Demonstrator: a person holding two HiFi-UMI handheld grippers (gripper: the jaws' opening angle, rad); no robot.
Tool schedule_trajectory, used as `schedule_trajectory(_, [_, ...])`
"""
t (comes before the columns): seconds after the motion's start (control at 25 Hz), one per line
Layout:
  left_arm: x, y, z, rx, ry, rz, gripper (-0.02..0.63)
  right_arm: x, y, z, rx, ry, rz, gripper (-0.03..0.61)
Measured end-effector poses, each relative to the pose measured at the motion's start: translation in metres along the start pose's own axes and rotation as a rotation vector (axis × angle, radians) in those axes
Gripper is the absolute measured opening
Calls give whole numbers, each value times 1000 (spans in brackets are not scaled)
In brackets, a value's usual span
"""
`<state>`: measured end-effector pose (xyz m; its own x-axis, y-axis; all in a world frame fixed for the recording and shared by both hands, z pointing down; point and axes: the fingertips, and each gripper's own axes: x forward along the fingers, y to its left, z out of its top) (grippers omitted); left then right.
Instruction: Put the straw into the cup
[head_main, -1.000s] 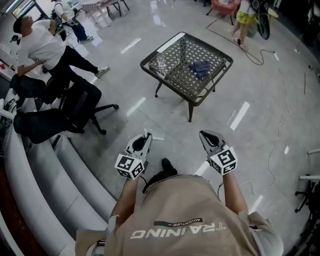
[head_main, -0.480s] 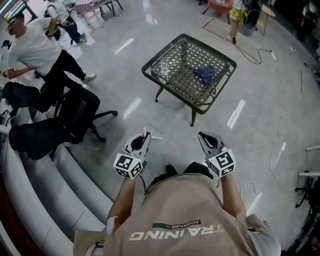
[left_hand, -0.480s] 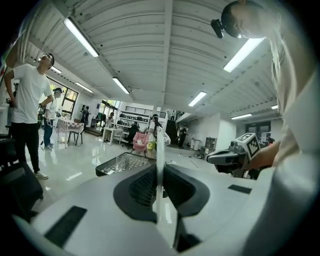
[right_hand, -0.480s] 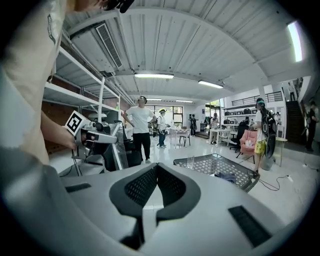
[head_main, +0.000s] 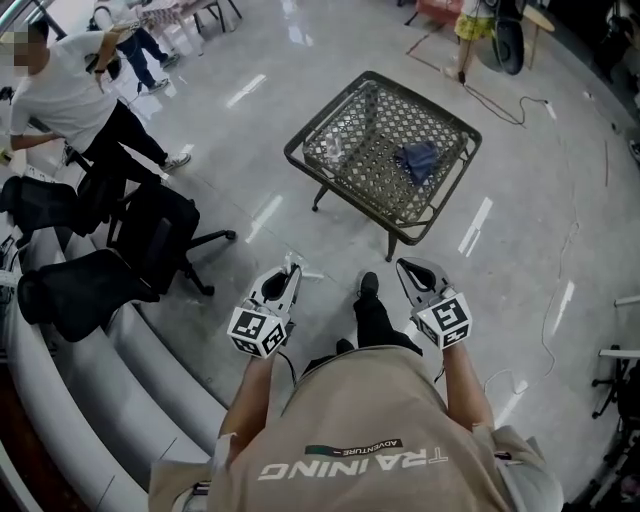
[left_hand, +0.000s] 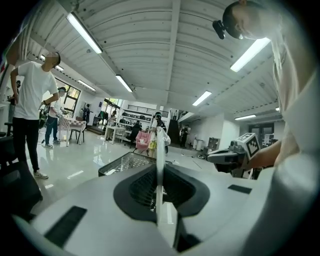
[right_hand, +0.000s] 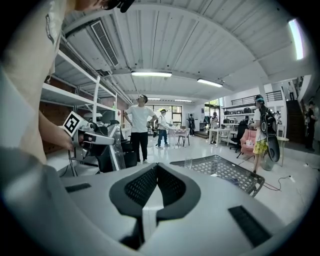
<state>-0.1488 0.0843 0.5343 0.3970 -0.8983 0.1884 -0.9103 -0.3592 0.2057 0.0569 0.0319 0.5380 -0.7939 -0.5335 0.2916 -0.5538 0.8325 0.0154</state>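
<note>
Left gripper (head_main: 287, 278) is out front at waist height, jaws clamped on the straw (left_hand: 159, 150). The white stick stands upright between the pads, its top poking up past the tips. Right gripper (head_main: 412, 270) is right alongside and level with it, jaws pressed together with nothing between them.

Both point toward the mesh table (head_main: 375, 125) ahead. There's a stretch of bare glossy floor between the tips and the table's near corner leg. The cup (head_main: 337, 150), a clear glass, stands on the tabletop toward the left corner, close to the rim. A blue cloth (head_main: 418, 158) lies well apart from it, over toward the right side.

Plenty of open floor to the right of the table and beyond its far edge. The left side is tighter: two black office chairs (head_main: 150, 225) sit just beside the curved grey steps (head_main: 130, 370). A person in a white shirt (head_main: 70, 90) stands behind those chairs. The wearer's own shoe (head_main: 367, 285) shows on the floor between the two grippers, short of the table's near corner
</note>
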Motion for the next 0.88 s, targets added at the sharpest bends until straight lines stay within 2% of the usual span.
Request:
schedule_trajectory(0.24, [45, 40, 18, 4, -1, 45, 45, 57, -49, 18, -7, -14, 29, 17])
schedule_trajectory(0.64, [129, 114, 80, 29, -41, 143, 44, 146, -144, 70, -34, -71, 70, 17])
schedule_trajectory(0.88, [167, 136, 103, 24, -58, 183, 44, 178, -183, 78, -42, -64, 106, 17])
